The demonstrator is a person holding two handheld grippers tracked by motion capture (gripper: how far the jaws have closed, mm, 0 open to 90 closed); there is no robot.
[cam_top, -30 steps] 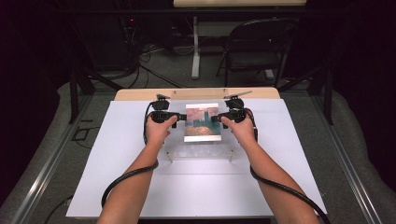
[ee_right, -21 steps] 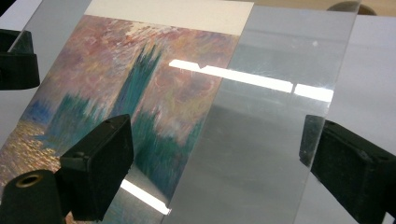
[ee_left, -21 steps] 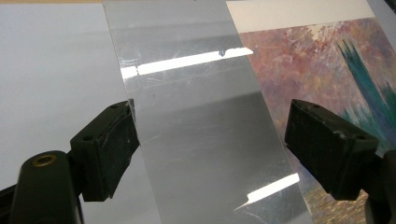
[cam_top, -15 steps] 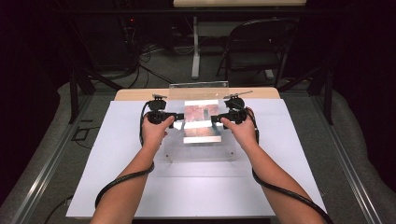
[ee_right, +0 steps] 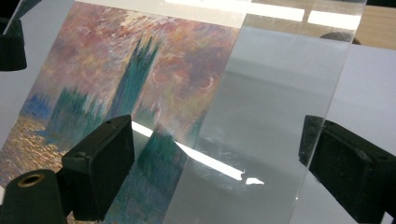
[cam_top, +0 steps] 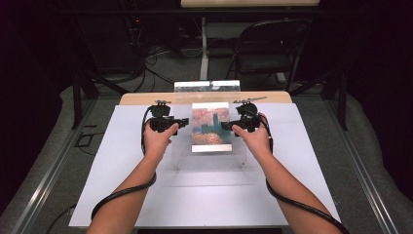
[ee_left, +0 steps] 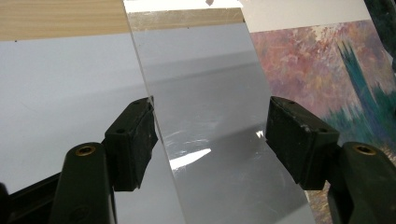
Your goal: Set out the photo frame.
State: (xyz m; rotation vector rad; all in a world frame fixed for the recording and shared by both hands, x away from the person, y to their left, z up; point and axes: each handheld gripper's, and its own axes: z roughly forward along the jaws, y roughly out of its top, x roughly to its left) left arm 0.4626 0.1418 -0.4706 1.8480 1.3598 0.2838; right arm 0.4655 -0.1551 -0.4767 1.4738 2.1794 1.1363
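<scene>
Left gripper (cam_top: pixel 181 122), left of centre in the high view: its jaws straddle the left edge of a clear sheet (ee_left: pixel 205 107). In the left gripper view the sheet's edge meets the left pad, while the right pad stands off the surface with a gap showing. The jaws have just been closing with the sheet between them, not yet pinching.

Right gripper (cam_top: pixel 228 125), right of centre: jaws spread wide either side of the sheet's (ee_right: pixel 275 116) right edge. In the right gripper view neither pad visibly presses, and the edge runs just inside the right pad.

The sheet (cam_top: pixel 209 161) sits mid-frame between the two hands, tilted with its far edge raised and its near edge low by the white board (cam_top: pixel 97 195). A painted print (cam_top: pixel 210 126) in pinks and teals lies at the sheet's middle; whether in front or behind, cannot tell. Print (ee_right: pixel 116 79) fills the upper left of the right gripper view and the right (ee_left: pixel 327 70) of the left gripper view.

A wooden table edge (cam_top: pixel 146 99) shows beyond the board.
</scene>
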